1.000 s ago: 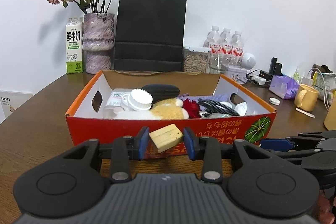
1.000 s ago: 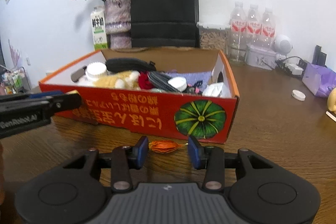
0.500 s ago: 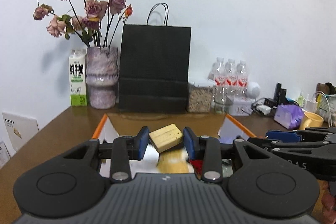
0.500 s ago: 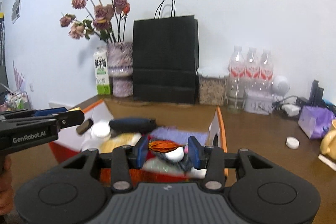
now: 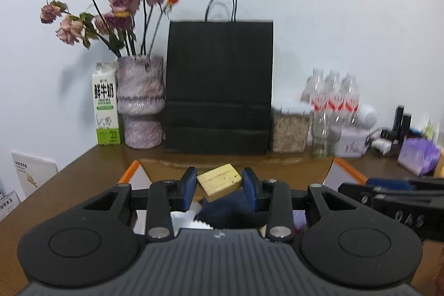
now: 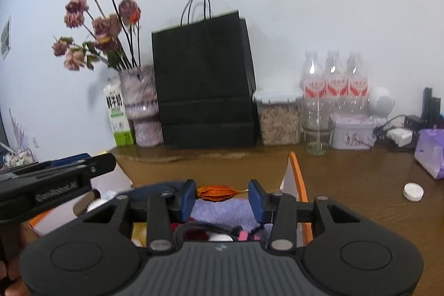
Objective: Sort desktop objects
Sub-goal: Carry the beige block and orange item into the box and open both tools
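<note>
My left gripper is shut on a pale yellow wooden block, held tilted over the open orange cardboard box. The right gripper is shut on a small orange pleated trinket with a thin tail, also above the box. Inside the box lie a purple cloth, a dark blue case and a black ribbed cable. Each gripper shows at the edge of the other's view, the right one and the left one.
Along the back wall stand a milk carton, a vase of dried roses, a black paper bag, a jar of flakes, three water bottles and a tin. A white cap and purple tissue pack lie right.
Both grippers rose and moved forward with their loads, from in front of the box's printed front wall to above its open top. The grips stayed the same.
</note>
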`<state>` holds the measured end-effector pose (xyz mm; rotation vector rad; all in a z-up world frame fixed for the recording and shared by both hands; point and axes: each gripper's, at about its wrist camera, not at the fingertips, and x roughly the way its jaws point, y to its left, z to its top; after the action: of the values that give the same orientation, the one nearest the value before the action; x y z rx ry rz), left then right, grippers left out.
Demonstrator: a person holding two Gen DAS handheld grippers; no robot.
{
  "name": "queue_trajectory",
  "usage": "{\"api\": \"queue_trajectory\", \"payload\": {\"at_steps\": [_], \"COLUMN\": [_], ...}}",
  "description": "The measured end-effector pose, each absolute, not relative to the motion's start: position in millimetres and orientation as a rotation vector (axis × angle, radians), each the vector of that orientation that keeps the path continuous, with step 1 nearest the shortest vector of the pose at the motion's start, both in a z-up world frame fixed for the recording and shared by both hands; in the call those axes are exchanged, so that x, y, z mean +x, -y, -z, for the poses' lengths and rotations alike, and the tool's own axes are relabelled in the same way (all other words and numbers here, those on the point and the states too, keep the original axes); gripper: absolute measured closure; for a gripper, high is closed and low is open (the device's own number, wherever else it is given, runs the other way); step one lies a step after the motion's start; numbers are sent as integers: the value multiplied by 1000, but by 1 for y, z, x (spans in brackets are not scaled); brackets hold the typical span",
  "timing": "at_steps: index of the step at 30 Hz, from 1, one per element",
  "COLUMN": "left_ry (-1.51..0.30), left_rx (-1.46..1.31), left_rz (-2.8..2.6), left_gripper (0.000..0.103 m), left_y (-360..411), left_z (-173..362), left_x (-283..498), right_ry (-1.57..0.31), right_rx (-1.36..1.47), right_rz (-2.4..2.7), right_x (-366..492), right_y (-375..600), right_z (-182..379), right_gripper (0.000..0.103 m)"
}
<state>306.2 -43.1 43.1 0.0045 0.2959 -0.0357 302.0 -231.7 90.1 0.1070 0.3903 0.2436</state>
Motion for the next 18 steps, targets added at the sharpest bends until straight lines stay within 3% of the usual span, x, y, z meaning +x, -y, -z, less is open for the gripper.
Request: {"api": "queue_trajectory", "payload": {"at_steps": [6,7,8,9,10,11,14,16,18], "left_ry": [-288,-273,-257,-237,-210,-178,-98,-102,-113], "left_rx": [23,26,34,43,50,54,53,48,50], "left_rz": [29,21,10,3,-2,-9,-47,-39,-34], "left_gripper": [65,57,40,31,12,4,0,0,0], "left_y": [48,49,49,49,48,47,43,40,40], "left_z": [-36,-36,-37,-37,-39,-40,-45,-48,-49], "left_x": [307,305,301,298,294,289,275,271,269], "right_ry": [-419,-419,-419,-416,-407,-396,-347,-316,-292], "right_rx": [108,103,98,93,91,90,92,92,96], "right_rz": [-234,-236,-237,-234,-231,-230,-198,-190,-180], "right_x": [308,307,306,304,300,297,286,280,273], "right_y": [232,231,229,229,228,228,230,231,231], "right_z": [-80,-80,-79,-79,-79,-80,-85,-90,-94], "right_gripper": [63,63,62,62,58,44,11,0,0]}}
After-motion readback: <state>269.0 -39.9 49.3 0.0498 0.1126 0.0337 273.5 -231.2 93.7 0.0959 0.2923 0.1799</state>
